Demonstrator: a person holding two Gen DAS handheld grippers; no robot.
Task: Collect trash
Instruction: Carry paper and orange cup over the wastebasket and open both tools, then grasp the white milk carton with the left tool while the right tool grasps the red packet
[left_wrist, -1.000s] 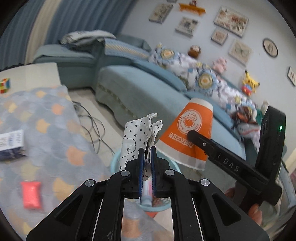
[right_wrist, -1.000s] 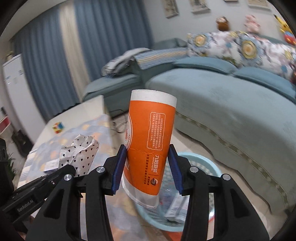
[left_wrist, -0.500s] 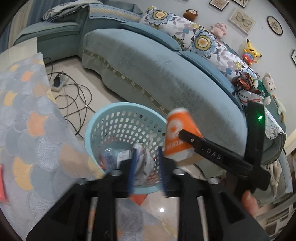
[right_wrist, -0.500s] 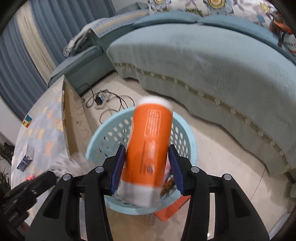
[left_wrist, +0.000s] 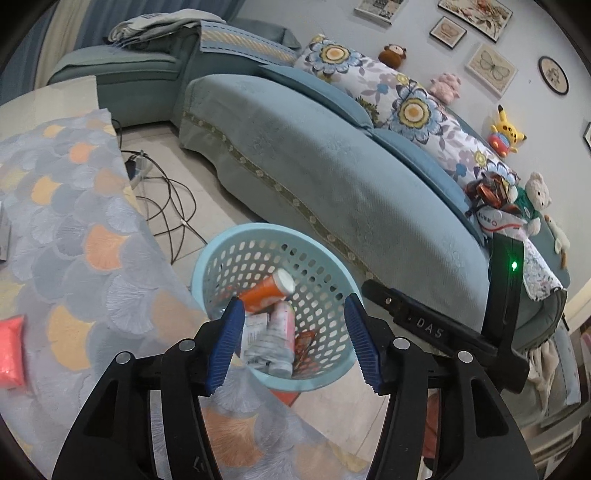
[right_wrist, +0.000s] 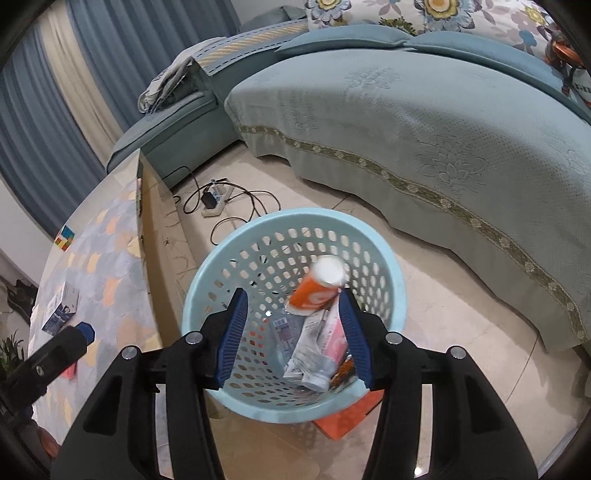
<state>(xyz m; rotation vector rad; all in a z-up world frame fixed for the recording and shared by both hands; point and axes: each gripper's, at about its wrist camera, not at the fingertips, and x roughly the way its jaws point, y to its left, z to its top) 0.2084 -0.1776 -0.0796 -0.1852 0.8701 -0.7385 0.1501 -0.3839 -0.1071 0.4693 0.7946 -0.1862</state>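
Trash lies in the light blue basket (right_wrist: 384, 258), which stands on the floor between the counter (left_wrist: 66, 236) and the sofa (left_wrist: 332, 177). The orange cup (right_wrist: 314, 291) leans inside it, white end up, on top of a crumpled white and pink wrapper (right_wrist: 317, 354); the other pieces below are too mixed to make out. The near rim of the basket is hidden behind the fingers in both views. The left gripper (left_wrist: 293, 341) is spread wide and holds nothing. The right gripper (right_wrist: 291, 341) is also spread wide and empty, above the basket mouth. A red packet (left_wrist: 11, 343) on the counter is cut off by the left edge of the left wrist view. Cables (right_wrist: 236, 199) lie on the floor just beyond the basket. The floor between basket and sofa is bare.
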